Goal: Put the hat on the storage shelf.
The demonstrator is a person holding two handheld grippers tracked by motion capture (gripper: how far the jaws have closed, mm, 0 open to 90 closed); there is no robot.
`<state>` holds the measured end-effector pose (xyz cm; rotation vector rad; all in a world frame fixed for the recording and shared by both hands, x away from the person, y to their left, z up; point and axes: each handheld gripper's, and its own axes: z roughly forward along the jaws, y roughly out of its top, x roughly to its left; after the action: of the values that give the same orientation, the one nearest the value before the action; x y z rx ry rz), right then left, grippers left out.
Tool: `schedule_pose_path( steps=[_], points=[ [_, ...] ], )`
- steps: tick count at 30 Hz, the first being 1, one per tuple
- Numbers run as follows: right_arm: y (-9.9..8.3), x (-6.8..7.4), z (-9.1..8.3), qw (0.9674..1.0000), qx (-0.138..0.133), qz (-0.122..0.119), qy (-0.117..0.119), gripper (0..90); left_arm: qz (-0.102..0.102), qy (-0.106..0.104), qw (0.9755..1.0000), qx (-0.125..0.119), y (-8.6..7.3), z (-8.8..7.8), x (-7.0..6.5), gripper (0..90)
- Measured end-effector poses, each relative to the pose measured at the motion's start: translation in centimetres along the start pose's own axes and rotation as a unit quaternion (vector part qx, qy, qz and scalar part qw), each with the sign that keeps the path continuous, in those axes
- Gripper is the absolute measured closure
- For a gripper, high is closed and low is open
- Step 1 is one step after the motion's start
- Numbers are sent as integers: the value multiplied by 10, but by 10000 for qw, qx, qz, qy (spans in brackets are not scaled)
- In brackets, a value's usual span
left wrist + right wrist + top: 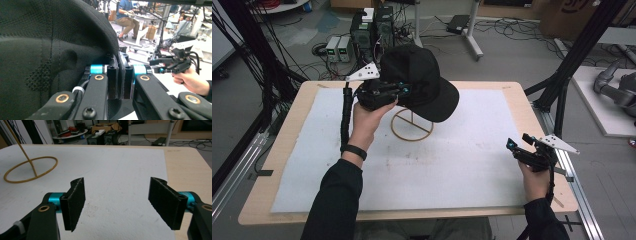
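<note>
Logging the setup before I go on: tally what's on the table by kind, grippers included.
Black cap: 1
Gold wire stand: 1
White foam mat: 1
Grippers: 2, left gripper shut on the cap's edge, right gripper open above the mat
Total: 5

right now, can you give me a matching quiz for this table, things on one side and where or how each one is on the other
Things:
1. black cap
2. left gripper
3. right gripper
4. gold wire stand

States:
A. jaws wide apart, nothing between them, over the white mat's right edge
B. ring base lying flat on the mat
C. held up above the stand's ring
D. jaws clamped on the cap's fabric edge

Pairs: 1-C, 2-D, 3-A, 4-B
</note>
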<state>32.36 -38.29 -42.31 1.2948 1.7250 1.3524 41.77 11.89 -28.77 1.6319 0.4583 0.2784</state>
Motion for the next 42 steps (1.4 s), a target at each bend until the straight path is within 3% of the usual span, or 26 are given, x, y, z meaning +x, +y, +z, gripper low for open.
schedule_pose_path(
  steps=[3,7,9,13,14,17,21,23,28,33,36,39,42],
  points=[
    [0,0,0,10000,-5,2,-4,295,-20,-19,10000,-60,-3,-3,-2,839],
    [0,0,0,10000,2,1,-4,295,57,18,9999,116,-7,-5,-7,814],
    [0,1,0,10000,31,8,17,295,-19,118,9999,43,-9,-7,-8,700],
    [0,2,1,10000,44,0,22,295,8,328,9994,105,-10,-10,-9,649],
    [0,3,1,10000,48,4,30,295,-23,395,9992,75,-11,-11,-9,576],
    [0,3,1,10000,41,-13,25,295,-56,535,9986,15,-13,-16,-8,544],
    [0,2,1,10000,48,18,41,295,-77,706,9975,-17,-18,-29,-13,395],
    [0,2,2,10000,40,25,36,295,11,819,9966,39,-22,-37,-16,367],
    [1,3,5,9999,54,18,98,294,144,1023,9945,143,-43,-63,-24,273],
    [1,4,8,9999,67,-6,144,294,137,1033,9944,198,-73,-89,-28,213],
    [1,6,10,9997,92,7,211,294,98,1091,9938,196,-92,-101,-29,208],
    [0,7,12,9996,115,-29,259,294,-8,1163,9926,347,-109,-109,-25,205],
    [1,7,12,9996,100,-33,275,294,38,1292,9904,483,-124,-116,-20,205]
  ],
)
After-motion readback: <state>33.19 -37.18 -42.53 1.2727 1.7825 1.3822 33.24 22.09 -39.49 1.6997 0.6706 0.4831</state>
